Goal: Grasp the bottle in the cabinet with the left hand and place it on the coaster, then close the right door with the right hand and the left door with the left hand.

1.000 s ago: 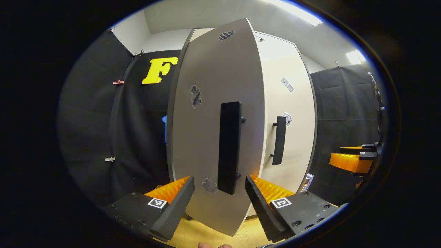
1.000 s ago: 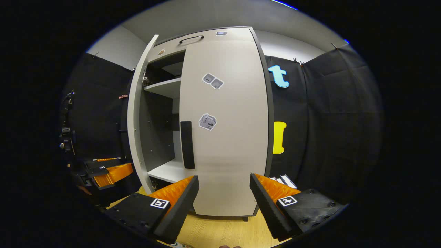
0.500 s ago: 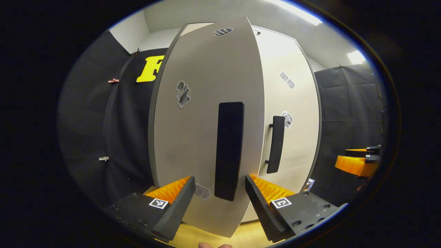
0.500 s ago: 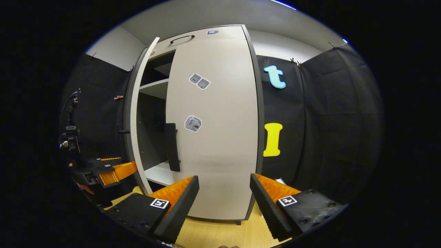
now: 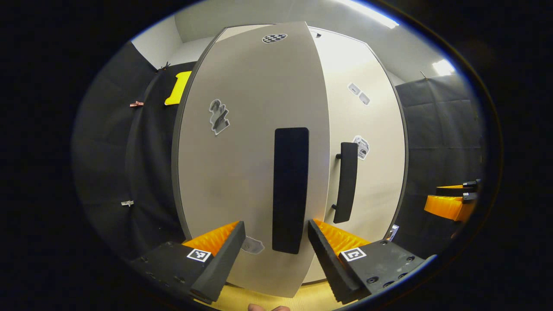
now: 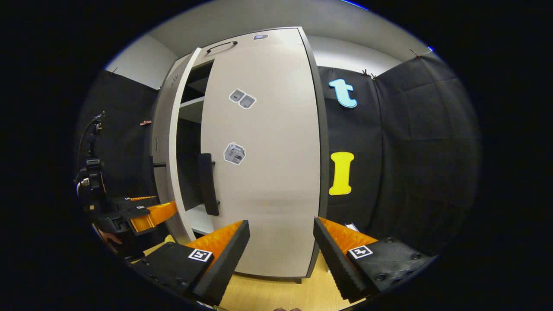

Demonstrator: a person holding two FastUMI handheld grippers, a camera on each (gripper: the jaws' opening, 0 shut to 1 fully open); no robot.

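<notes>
In the left gripper view, the cabinet's pale left door (image 5: 242, 172) stands close in front of me, with its black handle (image 5: 290, 190) upright. My left gripper (image 5: 275, 226) is open, and the lower end of that handle stands between its fingers. Beside it, the right door (image 5: 371, 172) is closed, its own black handle (image 5: 345, 181) upright. In the right gripper view, my right gripper (image 6: 281, 223) is open and holds nothing, facing the closed right door (image 6: 268, 164). The left door (image 6: 166, 142) is still ajar by a narrow gap that shows dark shelves. The left gripper (image 6: 149, 214) is at that door's outer face.
The cabinet stands on a light wooden table (image 6: 268, 293). Black cloth walls surround it on both sides. My right gripper (image 5: 451, 203) hangs at the far right in the left gripper view. A black camera stand (image 6: 88, 172) is at the far left.
The left door has swung further towards closed, narrowing the gap, and my left gripper has followed it at the handle. My right gripper has stayed open in front of the closed right door.
</notes>
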